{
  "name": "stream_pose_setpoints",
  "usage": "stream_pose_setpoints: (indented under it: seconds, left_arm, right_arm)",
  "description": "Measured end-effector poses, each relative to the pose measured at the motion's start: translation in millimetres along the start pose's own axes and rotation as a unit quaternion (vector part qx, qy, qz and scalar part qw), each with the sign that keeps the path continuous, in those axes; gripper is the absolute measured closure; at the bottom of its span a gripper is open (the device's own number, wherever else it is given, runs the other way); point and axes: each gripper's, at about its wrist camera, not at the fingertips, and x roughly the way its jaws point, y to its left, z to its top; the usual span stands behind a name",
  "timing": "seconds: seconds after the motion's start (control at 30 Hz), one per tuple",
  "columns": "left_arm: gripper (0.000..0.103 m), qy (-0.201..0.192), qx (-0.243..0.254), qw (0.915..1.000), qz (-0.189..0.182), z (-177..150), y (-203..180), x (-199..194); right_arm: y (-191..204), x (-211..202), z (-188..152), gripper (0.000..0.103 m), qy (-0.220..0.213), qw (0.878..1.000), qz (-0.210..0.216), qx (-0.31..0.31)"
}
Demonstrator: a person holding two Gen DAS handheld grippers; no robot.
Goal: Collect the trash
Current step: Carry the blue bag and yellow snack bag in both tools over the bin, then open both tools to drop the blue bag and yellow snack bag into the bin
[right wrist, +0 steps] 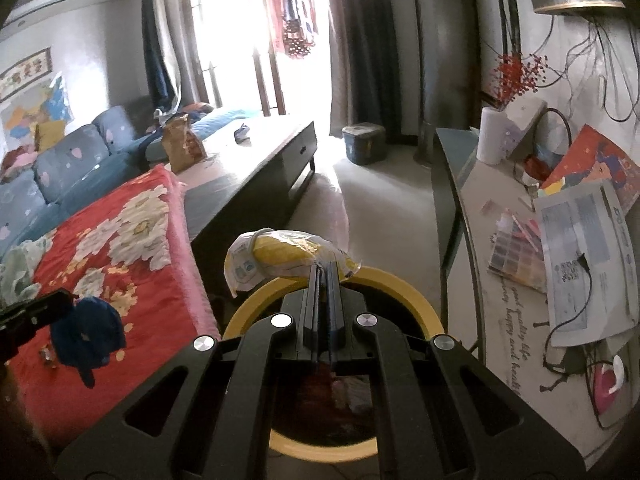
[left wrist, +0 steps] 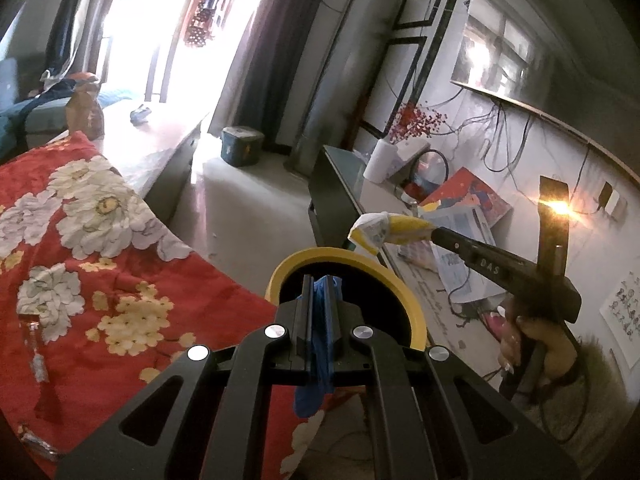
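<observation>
two grippers, each with a piece of trash clamped in it, hang over one bin.

through your left wrist camera, your left gripper (left wrist: 319, 280) has its jaws pinched tight on a blue rag (left wrist: 320, 344), which runs down between the fingers and hangs out below them. the tips sit right over the dark mouth of the yellow-rimmed bin (left wrist: 412, 300). from the right, your right gripper (left wrist: 434, 234) reaches in with a yellow and white wrapper (left wrist: 386, 229) nipped at its tip, held above the bin's far rim. your hand (left wrist: 532, 340) grips its handle at lower right. a red floral blanket (left wrist: 100, 240) spreads out on the left, touching the bin's side.

through your right wrist camera, your right gripper (right wrist: 323, 270) is closed narrow on the edge of the wrapper (right wrist: 280, 258), which bulges out ahead of the tips over the bin's (right wrist: 416, 292) far rim. at far left your left gripper's tip (right wrist: 60, 300) holds the blue rag (right wrist: 86, 330) bunched up over the blanket (right wrist: 132, 240). a side table (right wrist: 500, 312) strewn with papers stands to the right of the bin.
</observation>
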Motion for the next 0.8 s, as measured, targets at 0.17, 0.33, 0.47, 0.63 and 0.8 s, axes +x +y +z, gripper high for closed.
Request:
stream_pose_setpoints:
  seconds: [0.17, 0.33, 0.47, 0.63, 0.8]
  left_arm:
    - [0.098, 0.006, 0.005, 1.0000, -0.003, -1, -6, 13]
    - [0.098, 0.014, 0.009, 0.9999, -0.005, -2, -14, 29]
    - [0.098, 0.018, 0.016, 0.9997, -0.007, -3, -22, 40]
    - [0.098, 0.030, 0.018, 0.9993, -0.010, -7, -29, 56]
    - [0.098, 0.042, 0.022, 0.9987, -0.018, -10, -37, 71]
  right_arm:
    - [-6, 3, -2, 0.102, 0.005, 1.000, -0.009, 0.004]
    - [-11, 6, -4, 0.102, 0.010, 1.000, -0.015, 0.009]
    - [-17, 9, -7, 0.102, 0.015, 1.000, -0.022, 0.016]
    - [-24, 13, -10, 0.102, 0.022, 0.999, -0.026, 0.023]
    - [-28, 18, -12, 0.102, 0.030, 0.999, -0.031, 0.024]
